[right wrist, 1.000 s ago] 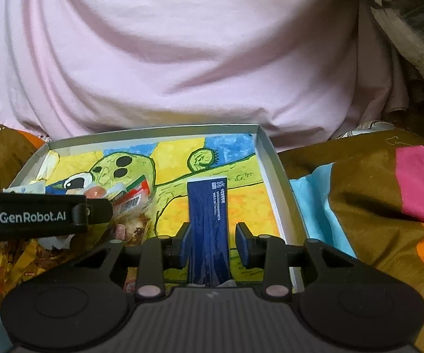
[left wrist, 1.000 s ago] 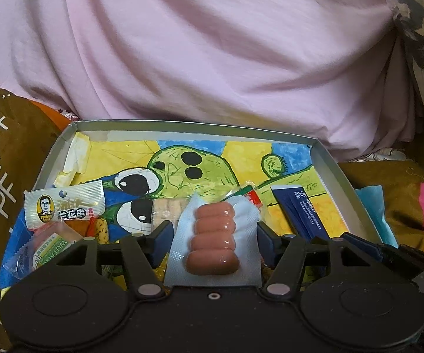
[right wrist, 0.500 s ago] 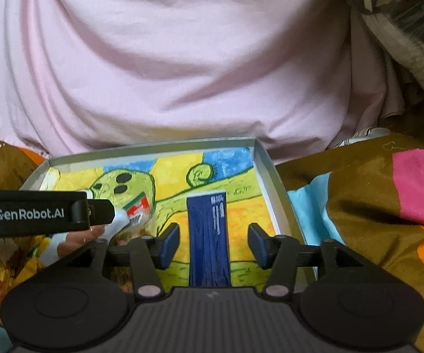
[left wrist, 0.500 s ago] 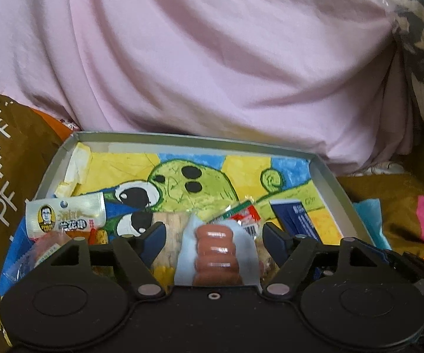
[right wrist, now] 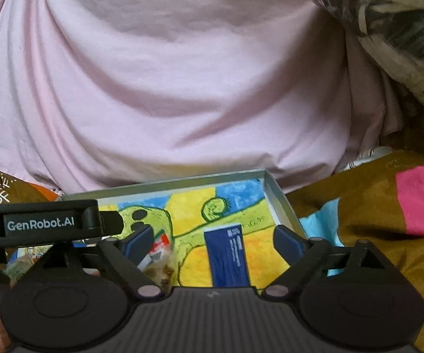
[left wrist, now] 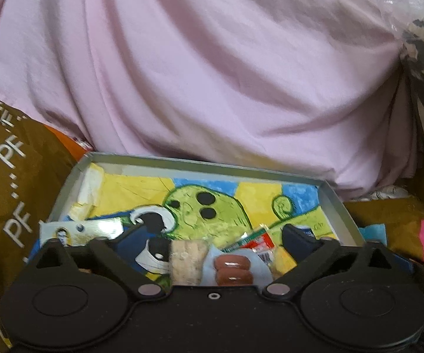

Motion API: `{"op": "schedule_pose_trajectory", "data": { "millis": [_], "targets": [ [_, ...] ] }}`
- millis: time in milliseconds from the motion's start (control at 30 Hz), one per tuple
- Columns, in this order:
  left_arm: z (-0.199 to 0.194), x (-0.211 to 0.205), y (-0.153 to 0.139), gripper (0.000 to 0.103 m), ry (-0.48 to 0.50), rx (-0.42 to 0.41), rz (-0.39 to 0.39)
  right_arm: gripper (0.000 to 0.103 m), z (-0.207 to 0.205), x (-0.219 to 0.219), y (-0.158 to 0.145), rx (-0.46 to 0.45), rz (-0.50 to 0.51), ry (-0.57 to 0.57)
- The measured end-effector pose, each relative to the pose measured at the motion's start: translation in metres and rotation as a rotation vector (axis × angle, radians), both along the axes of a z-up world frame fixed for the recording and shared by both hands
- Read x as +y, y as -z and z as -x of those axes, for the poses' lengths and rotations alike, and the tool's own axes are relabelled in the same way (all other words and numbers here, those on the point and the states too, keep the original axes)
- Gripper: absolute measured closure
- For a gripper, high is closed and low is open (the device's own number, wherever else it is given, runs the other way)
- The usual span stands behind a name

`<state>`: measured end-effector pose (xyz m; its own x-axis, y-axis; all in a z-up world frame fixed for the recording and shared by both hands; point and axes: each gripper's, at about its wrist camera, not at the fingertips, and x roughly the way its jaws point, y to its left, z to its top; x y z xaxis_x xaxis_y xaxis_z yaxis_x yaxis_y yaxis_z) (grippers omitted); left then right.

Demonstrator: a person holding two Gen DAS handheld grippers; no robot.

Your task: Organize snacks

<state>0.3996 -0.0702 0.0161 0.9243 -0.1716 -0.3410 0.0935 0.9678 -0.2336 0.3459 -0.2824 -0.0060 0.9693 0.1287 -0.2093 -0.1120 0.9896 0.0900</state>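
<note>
Over the tray (left wrist: 339, 209), both my grippers have just been opening: left gripper (left wrist: 214, 236) spread around the sausage pack (left wrist: 234, 269) at the near edge, right gripper (right wrist: 213, 239) spread clear of the blue packet (right wrist: 228, 257) by the right wall.

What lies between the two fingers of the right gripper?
The dark blue flat packet lies between them, untouched, on the painted floor of the grey tray; the right wrist view shows it.

From my remote seat both fisheye views look dim and softly lit, warm in colour, slightly motion-blurred. Edges bow and darken at the corners; the pink sheet (left wrist: 212, 73) shows gentle fold shadows.
</note>
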Motion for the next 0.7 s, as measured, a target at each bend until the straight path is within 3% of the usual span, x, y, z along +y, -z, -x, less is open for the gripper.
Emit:
{"op": "schedule_pose_trajectory", "data": {
  "millis": [300, 700],
  "targets": [
    [0.014, 0.016, -0.013, 0.001, -0.031, -0.026, 0.01, 0.0, 0.016, 0.004, -0.009, -0.036, -0.017, 0.019],
    [0.069, 0.048, -0.036, 0.001, -0.079, -0.05, -0.002, 0.0, 0.07, 0.009, -0.037, -0.081, 0.0, 0.028]
  ]
}}
